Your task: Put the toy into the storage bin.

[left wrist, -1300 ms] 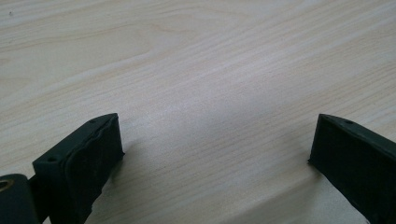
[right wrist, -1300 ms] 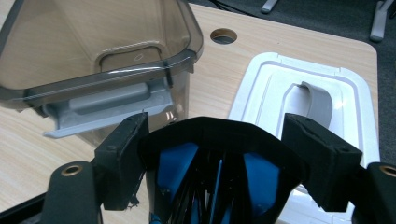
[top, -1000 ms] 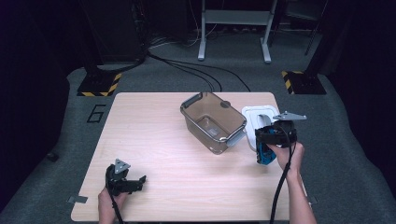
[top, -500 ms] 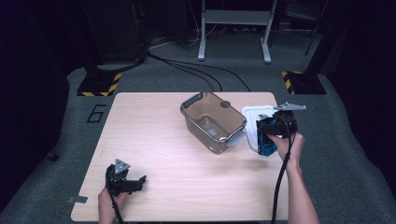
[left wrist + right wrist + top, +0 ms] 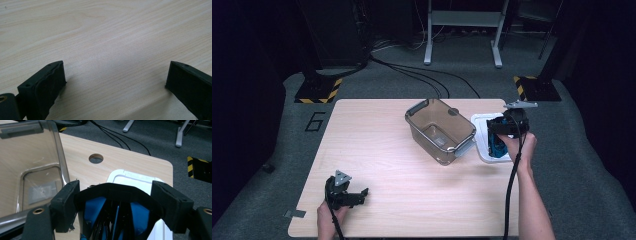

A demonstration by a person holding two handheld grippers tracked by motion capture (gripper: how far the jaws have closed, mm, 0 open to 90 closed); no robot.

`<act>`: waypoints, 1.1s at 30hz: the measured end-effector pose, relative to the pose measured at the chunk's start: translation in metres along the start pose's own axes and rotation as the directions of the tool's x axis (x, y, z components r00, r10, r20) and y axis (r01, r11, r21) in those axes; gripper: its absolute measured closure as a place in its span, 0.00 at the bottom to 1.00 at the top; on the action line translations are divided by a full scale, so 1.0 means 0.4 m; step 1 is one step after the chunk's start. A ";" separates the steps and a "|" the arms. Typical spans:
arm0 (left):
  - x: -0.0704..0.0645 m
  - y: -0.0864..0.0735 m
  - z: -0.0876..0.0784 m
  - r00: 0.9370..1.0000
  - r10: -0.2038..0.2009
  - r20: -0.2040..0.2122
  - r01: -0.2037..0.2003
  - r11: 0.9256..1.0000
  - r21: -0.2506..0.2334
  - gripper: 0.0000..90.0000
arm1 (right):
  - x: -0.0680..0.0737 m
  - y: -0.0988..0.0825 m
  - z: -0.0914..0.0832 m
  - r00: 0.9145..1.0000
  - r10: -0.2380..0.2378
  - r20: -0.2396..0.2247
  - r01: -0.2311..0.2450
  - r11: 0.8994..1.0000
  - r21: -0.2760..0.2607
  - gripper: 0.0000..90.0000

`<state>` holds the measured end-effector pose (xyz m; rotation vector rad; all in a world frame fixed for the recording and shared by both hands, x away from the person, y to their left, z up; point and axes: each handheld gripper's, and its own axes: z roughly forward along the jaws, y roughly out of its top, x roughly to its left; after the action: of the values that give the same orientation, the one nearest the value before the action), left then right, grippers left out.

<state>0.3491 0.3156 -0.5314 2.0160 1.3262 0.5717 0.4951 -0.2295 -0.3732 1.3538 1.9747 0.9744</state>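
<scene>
On the table [image 5: 377,145], the right gripper [image 5: 501,145] sits at about 3 o'clock, near the right edge, over the white lid [image 5: 482,131]. Its jaws pinch a black-and-blue object [image 5: 498,146]. In the right gripper view the object [image 5: 117,207] fills the gap, its black arched top pressed against both pads [image 5: 67,202] and its blue panels showing below (what the object is cannot be told from here). Beyond the jaws in that view lie the lid [image 5: 130,178], flat on the wood, and a round hole [image 5: 96,158] in the tabletop at 11 o'clock from it.

The clear bin [image 5: 439,130] stands upright just beside the lid, on its 9 o'clock side, open at the top with grey handles at both ends. Its near corner comes very close to the lid's edge; whether they touch cannot be told. In the right gripper view the bin's wall [image 5: 61,162] rises at the left, close by the left pad.

The left gripper [image 5: 359,194] rests at about 7 o'clock on the table, well apart from the bin, held by the person's left hand [image 5: 329,217]. Its jaws are spread wide, and in the left gripper view only bare wood [image 5: 112,50] lies between the two pads [image 5: 50,82]
</scene>
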 end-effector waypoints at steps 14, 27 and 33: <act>0.000 0.000 0.000 1.000 0.000 0.000 0.000 1.000 0.000 0.03 | 0.005 0.084 -0.001 0.999 -0.024 0.028 0.025 0.999 -0.036 0.27; 0.000 0.000 0.000 1.000 0.000 0.000 0.000 1.000 0.000 0.03 | 0.027 0.148 -0.006 0.997 -0.060 0.051 0.063 0.996 -0.062 0.27; -0.001 -0.001 0.001 1.000 -0.001 -0.004 0.001 1.000 -0.005 0.03 | 0.038 0.173 -0.014 0.995 -0.081 0.058 0.085 0.993 -0.078 0.27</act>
<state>0.3490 0.3153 -0.5318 2.0113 1.3273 0.5786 0.5231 -0.2005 -0.3146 1.2314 1.9139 0.9575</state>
